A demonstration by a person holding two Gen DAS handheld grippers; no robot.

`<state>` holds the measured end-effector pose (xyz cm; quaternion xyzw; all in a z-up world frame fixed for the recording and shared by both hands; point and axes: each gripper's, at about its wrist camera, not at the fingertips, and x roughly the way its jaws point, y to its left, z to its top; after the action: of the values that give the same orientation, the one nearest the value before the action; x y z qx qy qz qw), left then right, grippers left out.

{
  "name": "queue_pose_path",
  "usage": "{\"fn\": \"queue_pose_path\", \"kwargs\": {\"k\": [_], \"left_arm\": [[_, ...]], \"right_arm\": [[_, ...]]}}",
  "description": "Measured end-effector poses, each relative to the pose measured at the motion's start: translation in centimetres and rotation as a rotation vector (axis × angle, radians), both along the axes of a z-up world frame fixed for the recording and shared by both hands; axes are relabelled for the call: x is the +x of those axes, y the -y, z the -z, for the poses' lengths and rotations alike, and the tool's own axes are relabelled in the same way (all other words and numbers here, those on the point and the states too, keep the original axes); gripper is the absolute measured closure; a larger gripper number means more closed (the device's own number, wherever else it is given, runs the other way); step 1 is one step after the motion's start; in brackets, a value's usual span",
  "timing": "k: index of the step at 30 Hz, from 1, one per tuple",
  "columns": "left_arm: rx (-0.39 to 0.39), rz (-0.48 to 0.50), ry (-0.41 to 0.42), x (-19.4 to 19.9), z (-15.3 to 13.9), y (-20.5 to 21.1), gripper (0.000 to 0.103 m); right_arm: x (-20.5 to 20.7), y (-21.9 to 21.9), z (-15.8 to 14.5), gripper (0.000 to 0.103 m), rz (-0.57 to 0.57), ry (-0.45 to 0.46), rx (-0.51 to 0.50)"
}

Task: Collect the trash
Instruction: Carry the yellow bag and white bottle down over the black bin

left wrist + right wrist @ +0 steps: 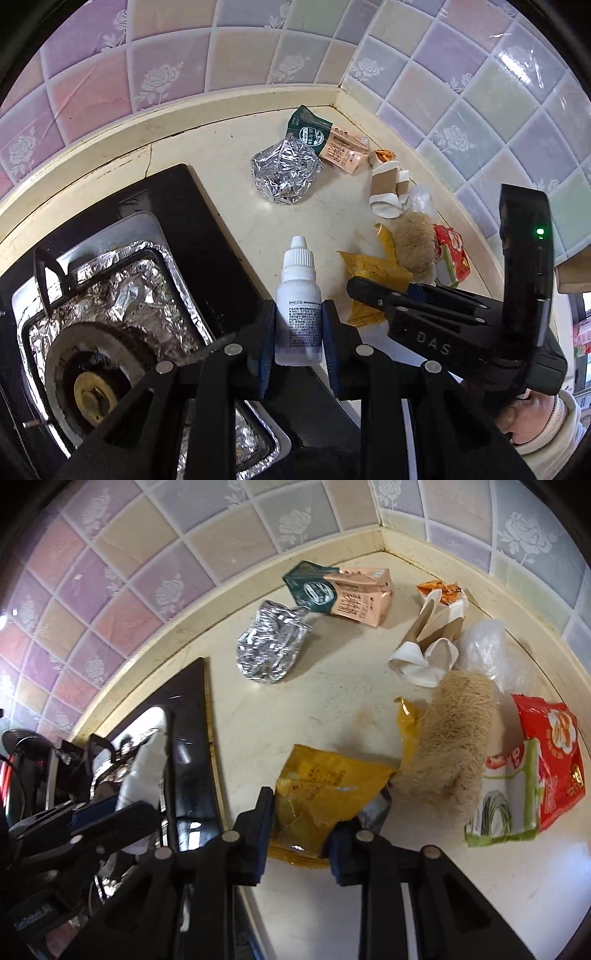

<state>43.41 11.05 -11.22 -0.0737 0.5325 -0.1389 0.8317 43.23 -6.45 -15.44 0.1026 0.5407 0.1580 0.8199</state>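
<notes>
My left gripper (pixel 298 332) holds a small white plastic dropper bottle (pixel 298 306) upright, its blue-padded fingers pressed against both sides of the printed label, with the cap standing above the fingertips. Beneath it runs the edge of the black glass gas stove (pixel 207 236), whose burner well is lined with crinkled foil.

My right gripper (pixel 301 830) sits low over the cream stone countertop (pixel 332 709), its jaws partly spread around the near end of a crumpled yellow snack wrapper (pixel 325 782); whether the pads actually touch it I cannot tell. Just right of the wrapper lies a tan fibrous loofah scrubber (pixel 454 746), tilted and overlapping the wrapper's edge. Beside that, a green-and-white packet (pixel 506 797) rests partly over a red printed packet (pixel 554 753).

Farther back, a flattened white-and-brown paper cup (pixel 428 650) lies next to a clear crinkled plastic bag (pixel 484 646), with a small orange wrapper (pixel 439 590) behind them. A crushed ball of silver foil (pixel 269 646) lies toward the middle, touching a squashed green-and-peach drink carton (pixel 343 590) near the corner. Pastel rose-patterned wall tiles (pixel 147 590) rise behind everything.
</notes>
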Motion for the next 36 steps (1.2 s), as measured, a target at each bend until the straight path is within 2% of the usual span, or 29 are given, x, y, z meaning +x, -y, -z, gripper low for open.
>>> {"fn": "queue_pose_path", "kwargs": {"k": [2, 7, 9, 14, 19, 27, 36], "left_arm": [[0.001, 0.003, 0.008, -1.1, -0.5, 0.2, 0.081], [0.005, 0.007, 0.027, -3.8, -1.7, 1.1, 0.081], [0.008, 0.009, 0.040, -5.5, -2.4, 1.9, 0.081], [0.011, 0.002, 0.066, -10.3, -3.8, 4.0, 0.081], [0.015, -0.012, 0.087, -16.3, -4.4, 7.2, 0.081], [0.006, -0.055, 0.087, -26.8, -3.2, 13.1, 0.081], [0.047, -0.040, -0.024, -35.0, 2.5, 16.5, 0.081]], "right_arm": [[-1.2, 0.3, -0.9, 0.092, -0.010, 0.014, 0.025], [-5.2, 1.3, -3.0, 0.093, -0.034, 0.055, 0.076], [-7.1, 2.1, -3.9, 0.099, -0.041, 0.074, 0.100], [-12.1, 4.2, -5.7, 0.099, -0.065, 0.114, 0.143], [-18.4, 7.0, -6.2, 0.099, -0.121, 0.130, 0.150], [-27.8, 12.4, -4.5, 0.099, -0.176, 0.084, 0.148], [-34.6, 15.7, 1.6, 0.099, -0.199, -0.033, 0.112]]}}
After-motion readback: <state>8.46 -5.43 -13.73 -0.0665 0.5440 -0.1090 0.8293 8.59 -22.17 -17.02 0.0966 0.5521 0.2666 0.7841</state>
